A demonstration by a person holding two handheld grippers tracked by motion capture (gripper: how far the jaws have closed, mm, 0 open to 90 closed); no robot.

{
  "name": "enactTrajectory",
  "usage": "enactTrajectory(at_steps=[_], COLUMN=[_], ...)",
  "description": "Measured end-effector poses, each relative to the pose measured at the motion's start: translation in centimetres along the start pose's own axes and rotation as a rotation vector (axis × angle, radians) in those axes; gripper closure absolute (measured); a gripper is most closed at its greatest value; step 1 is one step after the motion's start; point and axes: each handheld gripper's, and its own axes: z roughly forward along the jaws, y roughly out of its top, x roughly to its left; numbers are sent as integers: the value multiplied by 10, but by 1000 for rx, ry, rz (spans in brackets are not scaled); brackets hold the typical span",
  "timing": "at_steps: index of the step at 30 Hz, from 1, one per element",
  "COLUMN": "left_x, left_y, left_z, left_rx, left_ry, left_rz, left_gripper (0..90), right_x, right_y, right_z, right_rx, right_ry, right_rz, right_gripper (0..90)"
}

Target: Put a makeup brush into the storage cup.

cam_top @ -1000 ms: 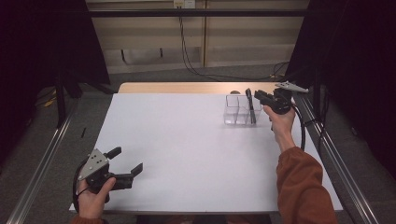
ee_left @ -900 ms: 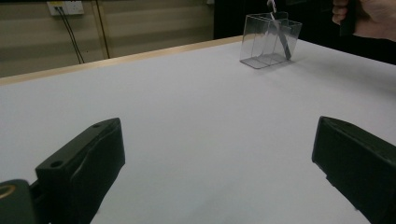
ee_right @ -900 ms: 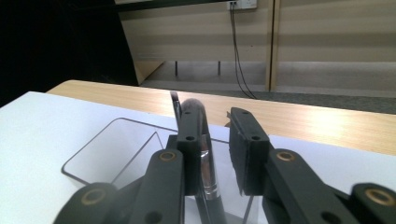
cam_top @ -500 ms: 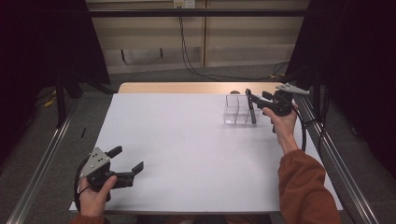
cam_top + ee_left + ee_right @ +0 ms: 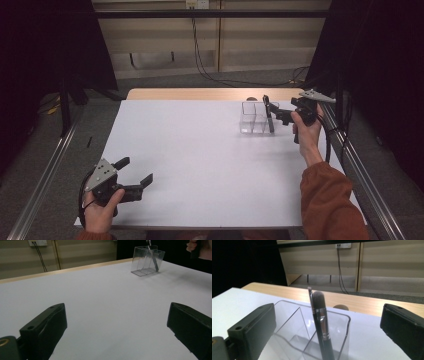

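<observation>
On the white table [image 5: 200, 150] stands 1 clear divided holder [image 5: 312, 335] at the far right, with 2 dark brushes [image 5: 322, 322] upright inside. The right gripper [image 5: 280, 114], jaws wide and empty, sits just beside it and should probably back off straight, clear of the handles; the left gripper [image 5: 135, 175] rests wide, well apart

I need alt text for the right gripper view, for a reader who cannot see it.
A dark makeup brush stands bristles-up in a clear divided organizer on a white table, between the open right claw. Behind is a wooden table edge.
</observation>
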Motion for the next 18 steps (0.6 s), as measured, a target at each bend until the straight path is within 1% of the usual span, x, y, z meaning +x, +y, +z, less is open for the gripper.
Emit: enactTrajectory(at_steps=[5,6,8,10,14,16,18], left_x=[0,0,0,0,0,0,0], left_y=[-1,-1,-1,0,0,0,0], left_z=[-4,-4,-4,-4,-3,-3,-3], left_rx=[-10,-12,-13,-15,-12,-14,-15], left_ry=[3,2,-2,-6,-6,-6,-6], left_rz=[-5,-4,0,3,5,3,1], left_gripper=[27,26,26,26,26,26,26], right_x=[4,6,8,10,14,16,19], right_y=[-1,-1,-1,-3,-8,-11,-13], right_z=[-6,-8,-11,-13,-17,-20,-22], right_rx=[2,7,-1,-7,6,18,19], right_ry=[10,3,-16,-5,-8,-3,-8], right_rz=[-7,-6,-18,-18,-24,-39,-38], right_gripper=[12,13,17,13,18,17,16])
